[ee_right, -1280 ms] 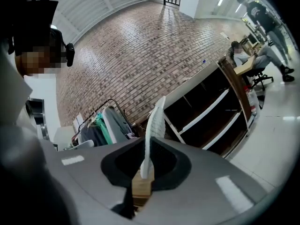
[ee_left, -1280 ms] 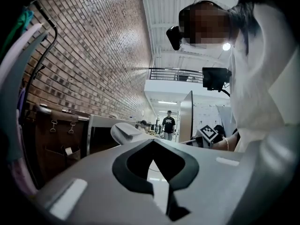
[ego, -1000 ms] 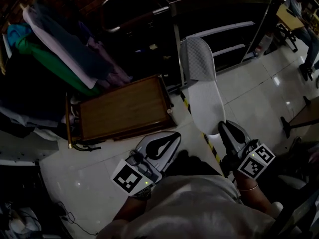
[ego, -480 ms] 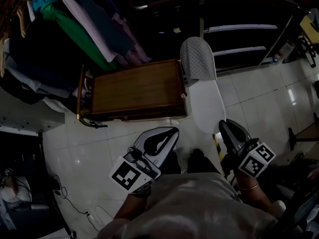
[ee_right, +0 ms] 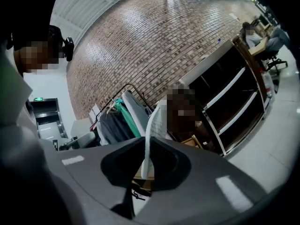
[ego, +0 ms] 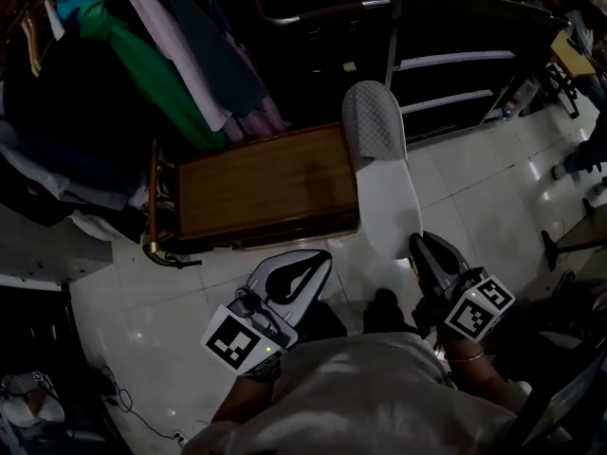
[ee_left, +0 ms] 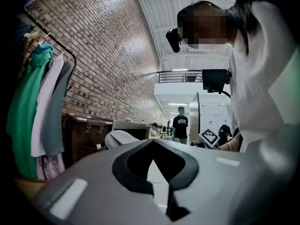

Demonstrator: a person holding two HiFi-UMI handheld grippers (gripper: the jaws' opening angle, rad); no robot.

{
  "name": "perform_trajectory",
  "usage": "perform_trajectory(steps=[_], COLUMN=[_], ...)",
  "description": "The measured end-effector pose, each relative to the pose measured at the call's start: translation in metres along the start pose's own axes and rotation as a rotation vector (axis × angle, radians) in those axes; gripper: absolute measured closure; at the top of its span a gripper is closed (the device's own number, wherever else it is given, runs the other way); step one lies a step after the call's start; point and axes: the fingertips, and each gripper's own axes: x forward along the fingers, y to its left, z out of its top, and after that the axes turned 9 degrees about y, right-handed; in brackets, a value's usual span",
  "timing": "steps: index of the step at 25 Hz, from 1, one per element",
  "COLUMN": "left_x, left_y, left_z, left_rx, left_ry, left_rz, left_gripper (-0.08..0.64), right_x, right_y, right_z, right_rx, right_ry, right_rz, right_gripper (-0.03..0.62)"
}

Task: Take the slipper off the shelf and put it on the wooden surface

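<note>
Slipper (ego: 384, 173) is hanging in the air, clear of the shelf (ego: 455, 64) but not lying on the wooden surface (ego: 256, 183). In the head view its toe is reaching over the right edge of that surface, near the far right corner, while the heel is pointing back to the person. The right gripper (ego: 417, 245) is clamping the heel end. In the right gripper view the thin sole (ee_right: 151, 135) is standing edge-on between the closed jaws. The left gripper (ego: 318, 259) is carrying nothing, its jaws are together, and it is hovering just before the near edge of the surface.

So the taking part seems done. What is remaining, by judgement, is bringing the slipper fully over the wood, lowering it and letting go.

A second ago the slipper was standing before the shelf, well apart from the right edge. Now it is crossing that edge, and the left gripper view is showing more of the hanging clothes (ee_left: 42, 107).
</note>
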Motion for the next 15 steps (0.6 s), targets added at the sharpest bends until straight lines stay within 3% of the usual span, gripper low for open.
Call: perform_trajectory(steps=[4, 9, 15], left_x=[-0.047, -0.083, -0.084], left_y=[0.033, 0.065, 0.099], left_z=[-0.014, -0.028, -0.037], left_rx=[-0.024, 0.005, -0.026], left_ry=[0.036, 0.101, 0.113], left_rz=[-0.036, -0.043, -0.016], left_gripper=[0.565, 0.565, 0.565], right_x=[0.038, 0.072, 0.120], right_y=[0.033, 0.052, 0.024], right_z=[-0.021, -0.040, -0.066], right_rx=[0.001, 0.024, 0.095], right_ry=[-0.012, -0.010, 0.041], right_rz=[-0.029, -0.047, -0.015], right_gripper=[0.560, 0.560, 0.560])
